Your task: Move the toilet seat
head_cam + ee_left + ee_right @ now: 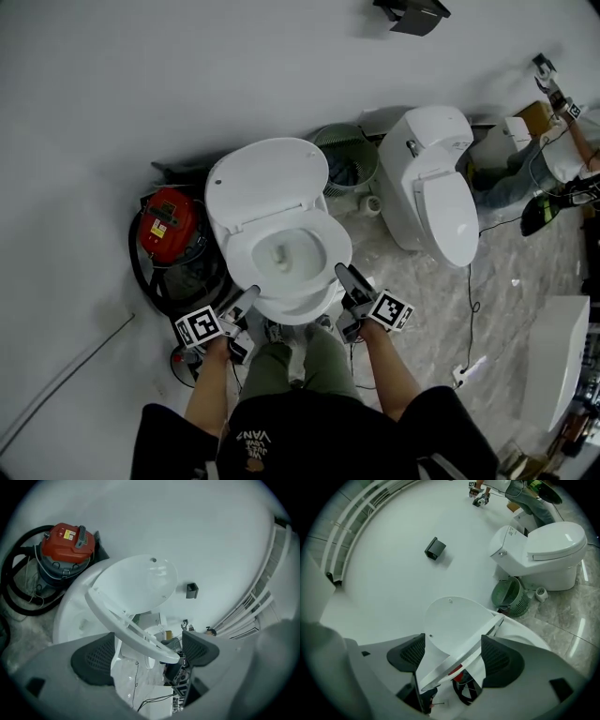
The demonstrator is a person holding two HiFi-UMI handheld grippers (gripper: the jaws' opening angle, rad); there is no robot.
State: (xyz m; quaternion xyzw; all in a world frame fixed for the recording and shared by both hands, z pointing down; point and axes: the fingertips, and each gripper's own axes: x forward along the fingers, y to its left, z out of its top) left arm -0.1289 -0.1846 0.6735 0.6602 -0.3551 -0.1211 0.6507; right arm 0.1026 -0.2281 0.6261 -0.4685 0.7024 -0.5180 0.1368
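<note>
The white toilet [281,281] stands by the wall with its lid [267,183] up. Its seat ring [330,246] is tilted up off the bowl, as the left gripper view [126,630] and the right gripper view [459,656] both show. My left gripper [246,298] is at the ring's left side and my right gripper [349,279] at its right side. In each gripper view the ring runs slantwise through the wide gap of the left gripper [147,651] and the right gripper [452,657]. Both stand open, and the pads do not squeeze the ring.
A red vacuum cleaner [169,225] with a black hose stands left of the toilet. A green basket [345,155] and a second toilet [436,183] stand to its right. A person [525,178] lies on the floor at far right. Cables cross the marble floor [487,300].
</note>
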